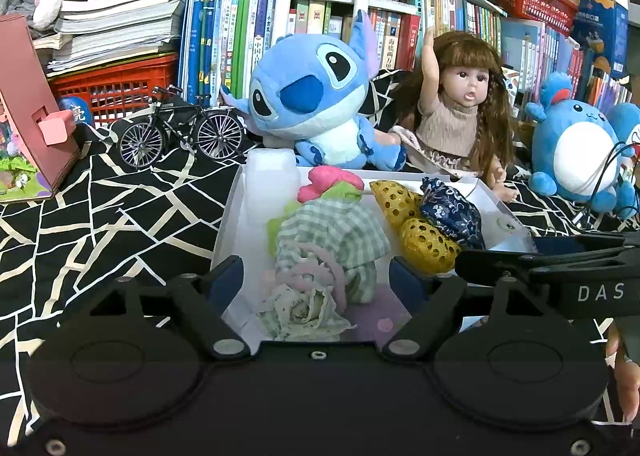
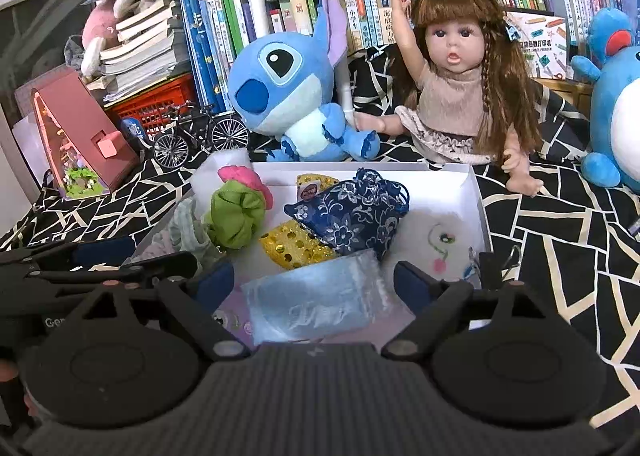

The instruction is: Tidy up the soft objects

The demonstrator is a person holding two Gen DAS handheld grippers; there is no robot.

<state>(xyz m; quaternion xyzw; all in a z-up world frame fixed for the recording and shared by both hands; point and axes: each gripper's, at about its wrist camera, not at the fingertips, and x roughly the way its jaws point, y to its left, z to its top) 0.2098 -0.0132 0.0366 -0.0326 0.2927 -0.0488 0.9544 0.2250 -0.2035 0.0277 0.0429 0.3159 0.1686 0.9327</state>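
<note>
Behind left gripper (image 1: 316, 276), box (image 1: 232, 216) front hidden.

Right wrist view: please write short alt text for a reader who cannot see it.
The open right gripper hovers over a pale blue pouch in a white box of fabric items, including a navy floral bag. A blue plush and a doll sit behind.

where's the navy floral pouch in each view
Left wrist: navy pouch right of centre, at the white box's far right, above the right gripper's arm.
Right wrist: pouch at centre, mid-box, on the gold sequin pouch.
Shared landmark: the blue plush behind the box.
</note>
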